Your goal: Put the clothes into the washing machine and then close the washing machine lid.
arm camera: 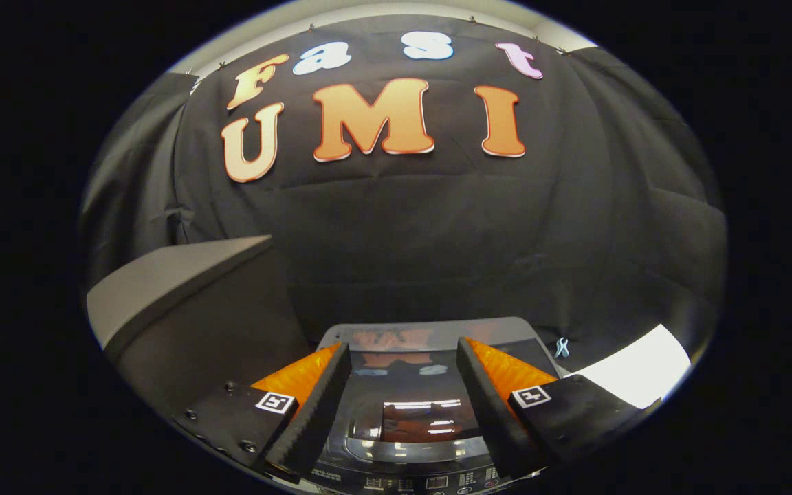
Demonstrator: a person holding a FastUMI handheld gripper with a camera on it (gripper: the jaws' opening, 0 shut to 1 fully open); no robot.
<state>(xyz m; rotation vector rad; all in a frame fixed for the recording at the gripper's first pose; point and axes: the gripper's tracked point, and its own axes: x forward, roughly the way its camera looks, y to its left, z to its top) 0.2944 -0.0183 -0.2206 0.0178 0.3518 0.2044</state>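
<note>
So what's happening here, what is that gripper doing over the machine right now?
A hand-held gripper with black ribbed, orange-backed fingers hangs open above a dark grey top-loading washing machine. Its glossy tinted lid lies flat and shut between and below the fingers, which hold nothing. A grey slanted box stands to the left, a white sheet to the right.

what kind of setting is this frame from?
Probably a staged recording booth, not a real laundry room. A top-loading washing machine with a glossy dark glass lid, lid down, sits beneath the open tool. Black cloth wall hangs behind, with a grey box-shaped unit beside the machine.
</note>
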